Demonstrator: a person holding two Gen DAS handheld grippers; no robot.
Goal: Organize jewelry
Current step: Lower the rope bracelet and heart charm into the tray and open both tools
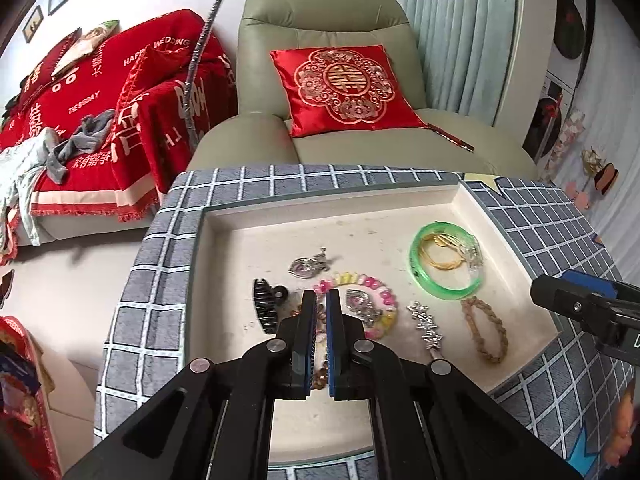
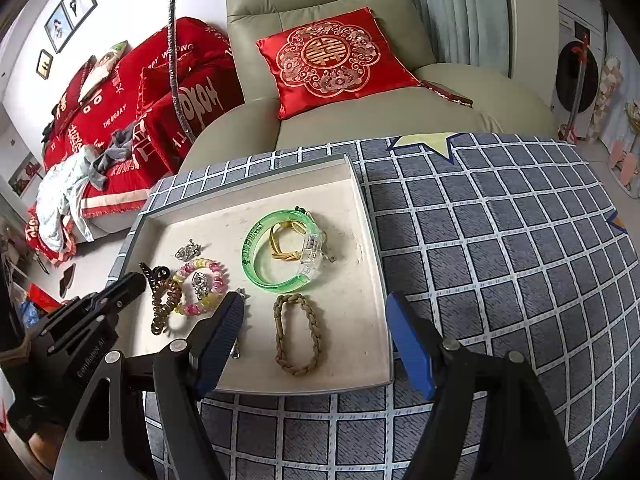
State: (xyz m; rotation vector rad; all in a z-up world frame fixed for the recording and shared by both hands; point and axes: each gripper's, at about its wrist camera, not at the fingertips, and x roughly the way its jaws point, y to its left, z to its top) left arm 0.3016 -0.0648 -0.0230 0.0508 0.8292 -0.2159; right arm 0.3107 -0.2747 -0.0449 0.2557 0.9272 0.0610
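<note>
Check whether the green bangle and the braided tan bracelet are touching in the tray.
Apart. The right wrist view shows bare tray floor between the green bangle and the braided tan bracelet lying nearer the camera.

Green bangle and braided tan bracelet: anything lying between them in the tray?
No. In the right wrist view only bare tray floor separates the green bangle from the braided tan bracelet; they lie apart.

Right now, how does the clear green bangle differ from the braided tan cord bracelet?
The clear green bangle is a glossy, rigid, round ring; the braided tan cord bracelet is matte, soft and pulled into a long oval. The bangle has a yellow cord lying inside it; the bracelet's loop is bare. Both lie flat in the white tray.
</note>
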